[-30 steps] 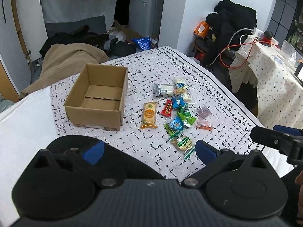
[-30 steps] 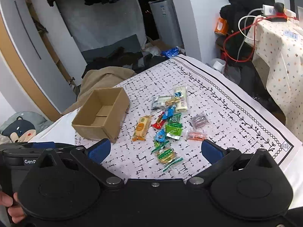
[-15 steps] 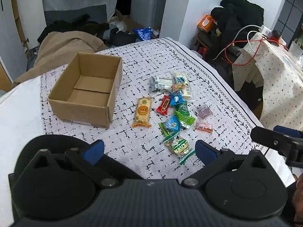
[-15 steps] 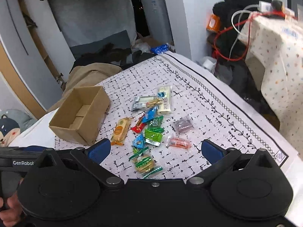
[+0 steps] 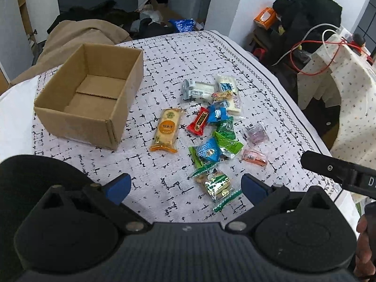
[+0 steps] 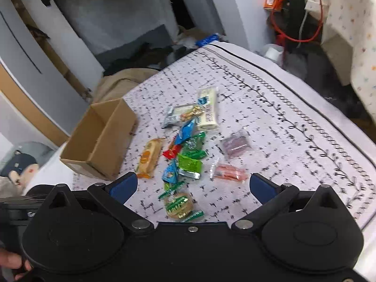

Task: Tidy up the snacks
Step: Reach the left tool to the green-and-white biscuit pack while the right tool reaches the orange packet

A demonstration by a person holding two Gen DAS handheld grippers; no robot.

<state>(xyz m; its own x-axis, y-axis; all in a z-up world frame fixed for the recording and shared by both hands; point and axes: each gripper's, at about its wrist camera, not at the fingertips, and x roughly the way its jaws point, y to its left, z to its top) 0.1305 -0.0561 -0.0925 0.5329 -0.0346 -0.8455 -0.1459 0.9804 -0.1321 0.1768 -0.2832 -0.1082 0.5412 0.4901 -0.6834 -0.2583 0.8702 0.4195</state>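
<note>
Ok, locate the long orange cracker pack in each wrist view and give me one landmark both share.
Left wrist: orange cracker pack lies centre, just right of the cardboard box.
Right wrist: the pack lies left of centre, again right of the box.
Shared landmark: the box.

White walls (image 5: 246, 2), a patterned bedspread (image 5: 164, 54), a floral-draped side table (image 5: 352, 77) trailing red cable (image 5: 312, 70)

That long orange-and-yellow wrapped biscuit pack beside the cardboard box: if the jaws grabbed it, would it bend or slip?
The long orange-and-yellow wrapped biscuit pack lies flat and straight, so it is probably fairly stiff. Its glossy film wrapper looks slippery, so it might slide under a push. If squeezed hard, the contents could crack.
</note>
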